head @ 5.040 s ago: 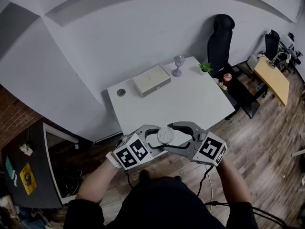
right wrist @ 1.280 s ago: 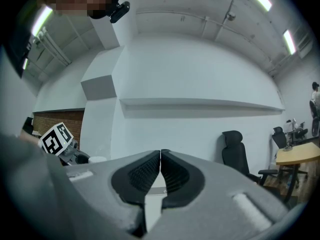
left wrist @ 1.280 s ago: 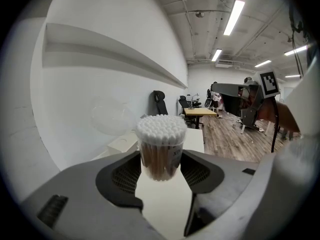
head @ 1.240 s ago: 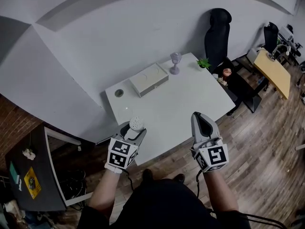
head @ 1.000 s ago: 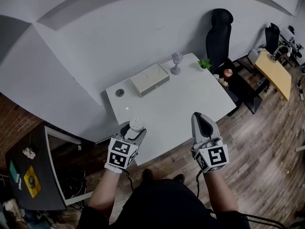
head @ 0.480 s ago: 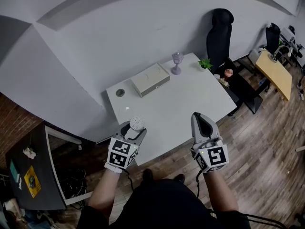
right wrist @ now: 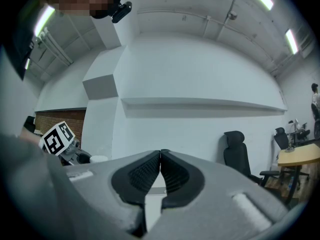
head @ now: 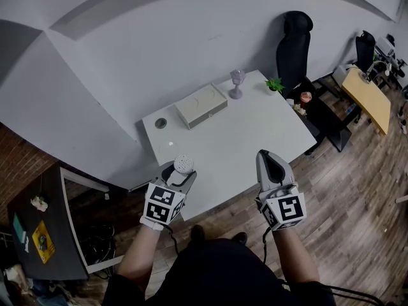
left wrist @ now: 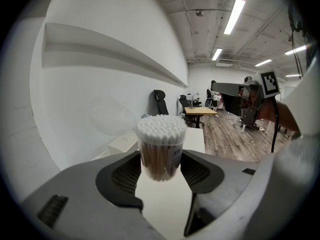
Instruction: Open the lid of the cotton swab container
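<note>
cotton swab container (head: 183, 164) sides hidden by left gripper (head: 182, 171), label (left wrist: 176, 155) print blurred, small items (head: 303, 101) near chair (head: 294, 43) indistinct

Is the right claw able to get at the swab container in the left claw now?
Probably yes: the right claw is shut and empty, with only open air between it and the swab container held in the left claw.

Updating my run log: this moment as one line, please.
left gripper: shut on cotton swab container | top: uncovered, swab tips bare | right gripper: shut, empty
</note>
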`<state>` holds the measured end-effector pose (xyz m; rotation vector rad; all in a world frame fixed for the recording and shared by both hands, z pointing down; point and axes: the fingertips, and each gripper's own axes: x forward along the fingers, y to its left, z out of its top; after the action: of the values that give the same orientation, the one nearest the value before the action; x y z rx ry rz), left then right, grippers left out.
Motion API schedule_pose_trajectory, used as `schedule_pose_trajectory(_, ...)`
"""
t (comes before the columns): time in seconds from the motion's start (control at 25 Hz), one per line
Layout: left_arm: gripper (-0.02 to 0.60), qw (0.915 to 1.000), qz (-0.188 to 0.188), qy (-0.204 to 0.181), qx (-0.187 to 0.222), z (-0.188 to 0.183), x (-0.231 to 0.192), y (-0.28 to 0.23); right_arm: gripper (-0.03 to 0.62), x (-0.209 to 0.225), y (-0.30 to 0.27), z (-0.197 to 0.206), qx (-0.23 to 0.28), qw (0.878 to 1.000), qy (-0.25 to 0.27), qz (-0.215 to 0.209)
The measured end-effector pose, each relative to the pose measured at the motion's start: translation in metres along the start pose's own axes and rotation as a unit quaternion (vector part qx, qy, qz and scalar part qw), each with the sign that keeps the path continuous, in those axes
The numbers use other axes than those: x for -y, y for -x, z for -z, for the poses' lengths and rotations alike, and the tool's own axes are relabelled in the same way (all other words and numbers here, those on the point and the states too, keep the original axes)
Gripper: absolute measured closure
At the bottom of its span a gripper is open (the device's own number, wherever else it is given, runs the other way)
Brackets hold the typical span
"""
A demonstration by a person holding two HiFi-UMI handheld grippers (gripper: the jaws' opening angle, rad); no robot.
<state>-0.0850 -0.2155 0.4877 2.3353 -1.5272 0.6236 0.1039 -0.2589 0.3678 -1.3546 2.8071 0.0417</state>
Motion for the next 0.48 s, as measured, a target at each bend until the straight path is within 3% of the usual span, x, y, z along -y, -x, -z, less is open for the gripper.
schedule_pose_trajectory(0.48,0.338,1.0000,0.004,-0.002,0.001,0.0007,0.0024,0.0014,0.592,-0.0005,0.0011,-0.0007,0.000,1.000,0.001,0.002)
